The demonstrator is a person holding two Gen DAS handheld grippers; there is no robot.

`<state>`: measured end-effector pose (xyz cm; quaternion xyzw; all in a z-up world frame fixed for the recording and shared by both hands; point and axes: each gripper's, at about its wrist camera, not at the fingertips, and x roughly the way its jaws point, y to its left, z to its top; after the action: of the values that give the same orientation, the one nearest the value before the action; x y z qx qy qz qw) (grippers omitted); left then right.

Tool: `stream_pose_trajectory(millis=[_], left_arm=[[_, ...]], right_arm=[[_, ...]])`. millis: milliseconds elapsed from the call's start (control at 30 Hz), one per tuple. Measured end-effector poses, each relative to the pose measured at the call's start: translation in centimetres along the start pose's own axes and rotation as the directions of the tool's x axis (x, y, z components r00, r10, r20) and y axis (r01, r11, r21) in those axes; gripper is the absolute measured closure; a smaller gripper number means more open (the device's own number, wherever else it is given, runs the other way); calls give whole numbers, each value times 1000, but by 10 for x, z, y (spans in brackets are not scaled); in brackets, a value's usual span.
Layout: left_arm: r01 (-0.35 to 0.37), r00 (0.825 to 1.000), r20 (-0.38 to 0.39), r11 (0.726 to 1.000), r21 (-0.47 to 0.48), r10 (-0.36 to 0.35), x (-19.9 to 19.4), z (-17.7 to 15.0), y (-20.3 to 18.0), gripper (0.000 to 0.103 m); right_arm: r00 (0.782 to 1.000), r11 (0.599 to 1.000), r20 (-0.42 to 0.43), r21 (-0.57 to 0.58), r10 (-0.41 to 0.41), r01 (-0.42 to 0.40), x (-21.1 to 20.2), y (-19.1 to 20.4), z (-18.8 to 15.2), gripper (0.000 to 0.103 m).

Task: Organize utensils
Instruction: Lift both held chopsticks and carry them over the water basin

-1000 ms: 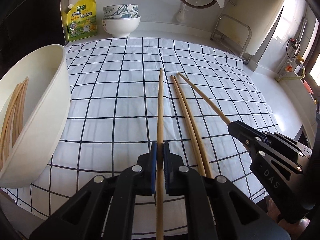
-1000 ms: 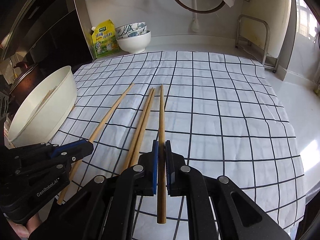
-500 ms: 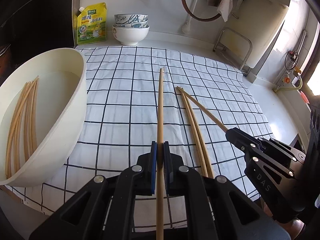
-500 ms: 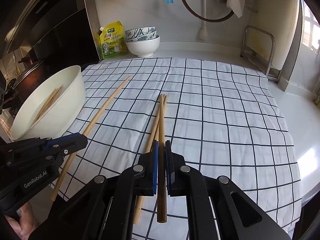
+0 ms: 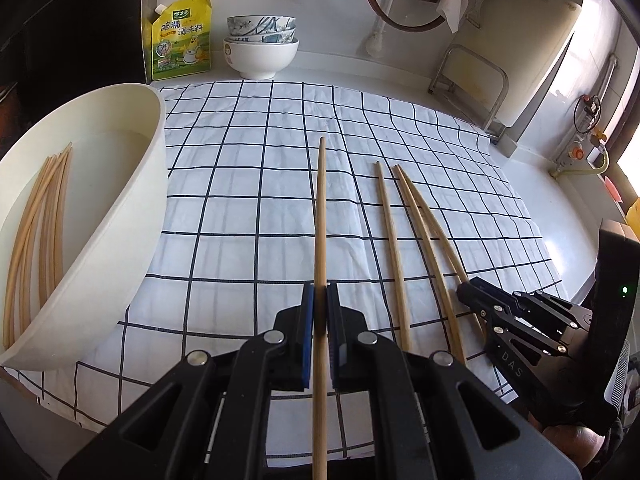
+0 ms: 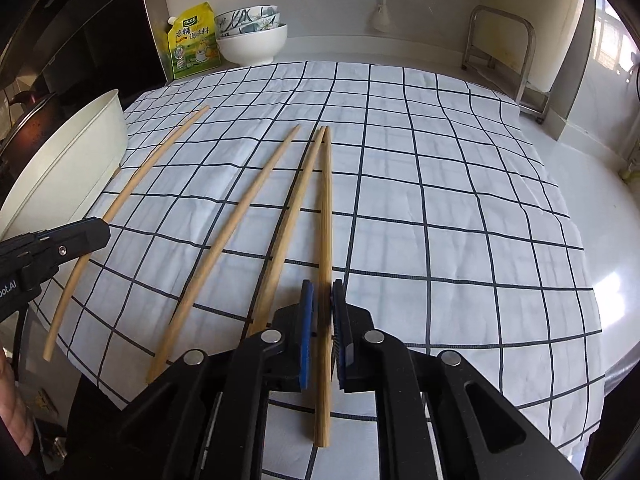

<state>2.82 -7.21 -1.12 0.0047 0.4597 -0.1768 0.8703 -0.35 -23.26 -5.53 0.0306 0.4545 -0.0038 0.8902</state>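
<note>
My left gripper (image 5: 320,300) is shut on a wooden chopstick (image 5: 321,208) and holds it pointing away over the checked cloth (image 5: 248,208). The large white bowl (image 5: 132,200) stands to its left, with several chopsticks (image 5: 40,216) lying inside. My right gripper (image 6: 322,300) is low over the cloth and its jaws are opening. A chopstick (image 6: 326,208) lies on the cloth between its pads with a gap showing at the left pad. Two more chopsticks (image 6: 288,220) (image 6: 236,220) lie just to its left. The left gripper (image 6: 92,234) shows at the left edge.
Stacked bowls (image 5: 261,46) and a yellow seasoning pouch (image 5: 180,38) stand at the back of the counter. A metal rack (image 5: 468,76) is at the back right. A dark pan (image 6: 28,120) sits behind the white bowl. The cloth's near edge hangs over the counter front.
The right gripper sank and laid its chopstick on the cloth beside the other two, and its jaws have parted a little. The left gripper still holds its chopstick.
</note>
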Motion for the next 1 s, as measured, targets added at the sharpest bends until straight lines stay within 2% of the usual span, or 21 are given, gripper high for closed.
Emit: stream_pose_trajectory(millis=[167, 233, 300, 433, 600, 800, 1000], left_arm=[[-4, 1000, -6, 1000, 4, 4, 2, 0, -2, 96], [-5, 1000, -8, 1000, 5, 5, 3, 0, -2, 96], [-6, 1000, -7, 1000, 4, 6, 2, 1, -2, 96], [2, 1000, -2, 1000, 6, -2, -1, 2, -3, 96], [17, 1000, 19, 1000, 5, -17, -12, 8, 0, 96], [28, 996, 86, 1000, -13, -27, -42, 24, 18, 96], [16, 990, 141, 1000, -26, -12, -67, 43, 45, 96]], right_arm=[[999, 999, 20, -27, -35, 35, 9, 7, 11, 87], [999, 998, 25, -41, -46, 47, 11, 9, 13, 96], [998, 998, 27, -44, -50, 51, 11, 9, 13, 96], [999, 1000, 47, 30, -9, 8, 4, -2, 14, 97], [994, 999, 107, 38, 33, -37, -22, 3, 27, 97], [976, 992, 178, -21, 126, -124, -51, 39, 57, 97], [960, 981, 205, -68, 193, -182, -56, 78, 83, 97]])
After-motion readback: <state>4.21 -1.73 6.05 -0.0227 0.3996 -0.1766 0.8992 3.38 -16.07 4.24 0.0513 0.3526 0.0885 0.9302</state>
